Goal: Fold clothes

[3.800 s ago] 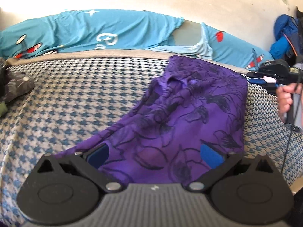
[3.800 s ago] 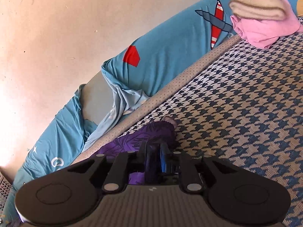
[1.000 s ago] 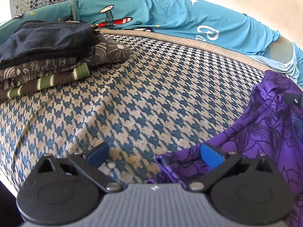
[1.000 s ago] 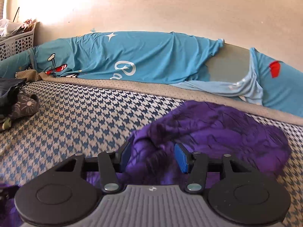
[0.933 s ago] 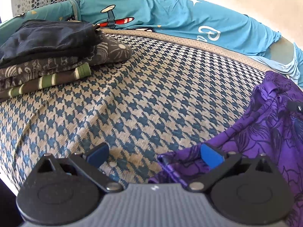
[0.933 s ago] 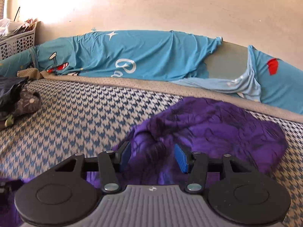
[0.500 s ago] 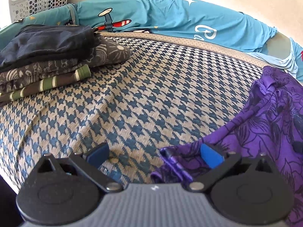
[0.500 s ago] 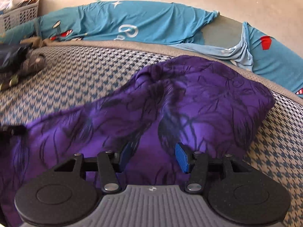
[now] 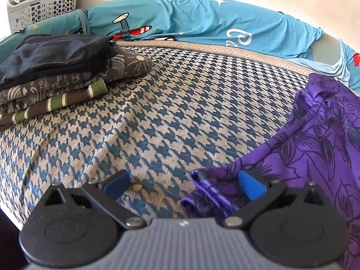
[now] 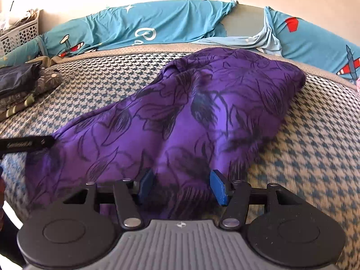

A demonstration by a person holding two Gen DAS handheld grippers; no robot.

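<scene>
While spread across the bed (image 10: 315, 148) — purple top (image 10: 180, 112), rumpled, far end bunched near the blue sheet (image 10: 157, 27). Left gripper (image 9: 183, 181) low over the top's left corner, jaws wide, right pad (image 9: 249, 185) just above a folded hem, nothing pinched. Right gripper (image 10: 182, 185) over the near edge, jaws half apart and opening — cloth under and between the pads (image 10: 218, 187), not clamped. Folded pile (image 9: 56, 72) well apart at far left, basket (image 9: 42, 6) behind.
</scene>
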